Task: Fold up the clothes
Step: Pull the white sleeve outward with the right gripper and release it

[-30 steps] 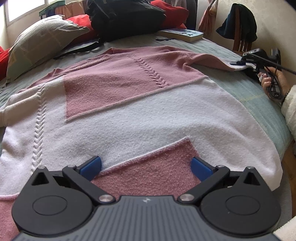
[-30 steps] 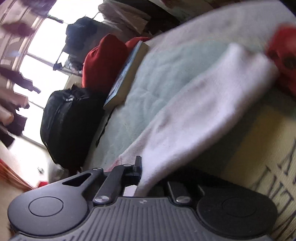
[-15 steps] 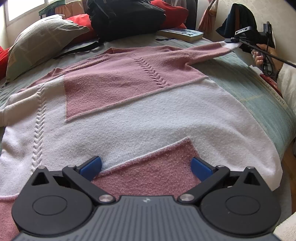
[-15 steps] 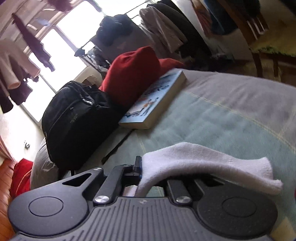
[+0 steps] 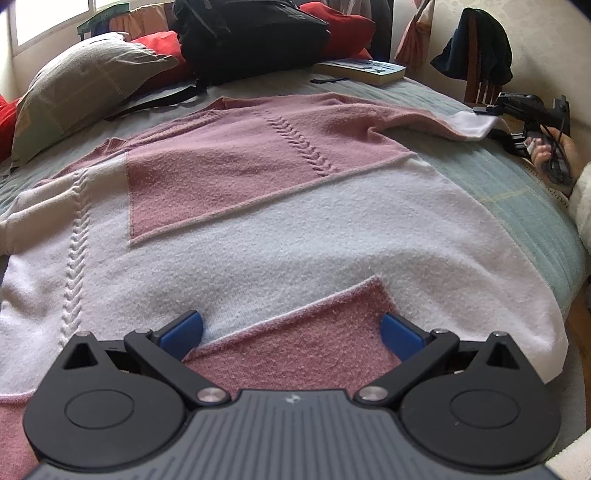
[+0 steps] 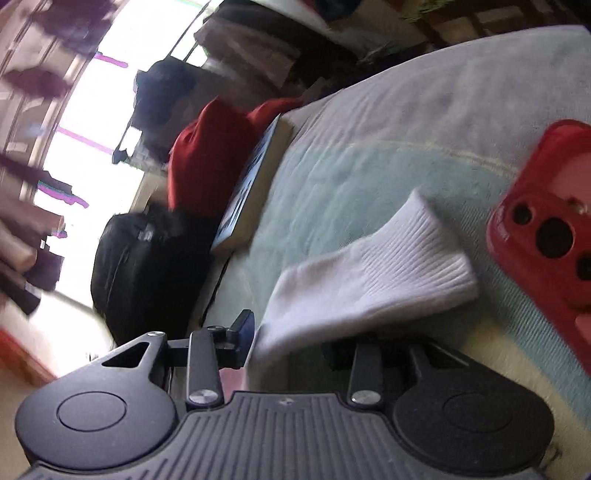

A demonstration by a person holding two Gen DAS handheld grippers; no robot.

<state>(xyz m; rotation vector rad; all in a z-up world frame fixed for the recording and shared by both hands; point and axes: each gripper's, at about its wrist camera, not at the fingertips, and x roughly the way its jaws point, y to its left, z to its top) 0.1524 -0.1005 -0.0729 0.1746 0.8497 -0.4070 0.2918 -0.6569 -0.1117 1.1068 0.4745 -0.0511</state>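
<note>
A pink and white sweater (image 5: pixel 280 221) lies spread flat on the bed. My left gripper (image 5: pixel 291 332) hovers open over the pink patch at its near hem, blue pads on either side of the patch. At the far right, the right gripper (image 5: pixel 493 110) is at the sleeve's white cuff (image 5: pixel 474 123), which rests low on the bedspread. In the right wrist view the cuff (image 6: pixel 373 273) still lies between the jaws of the right gripper (image 6: pixel 288 339), but they stand partly apart. The right fingertip is hidden under the cloth.
A red phone (image 6: pixel 546 236) lies on the green bedspread (image 6: pixel 351 184) right of the cuff. A book (image 5: pixel 362 68), black bag (image 5: pixel 251 29), red cushions and grey pillow (image 5: pixel 85 81) line the head of the bed. A chair with dark clothing (image 5: pixel 476 44) stands at right.
The right gripper lifted the sleeve, then lowered it back toward the bed, and its jaws have parted around the cuff. The left gripper has not moved.
</note>
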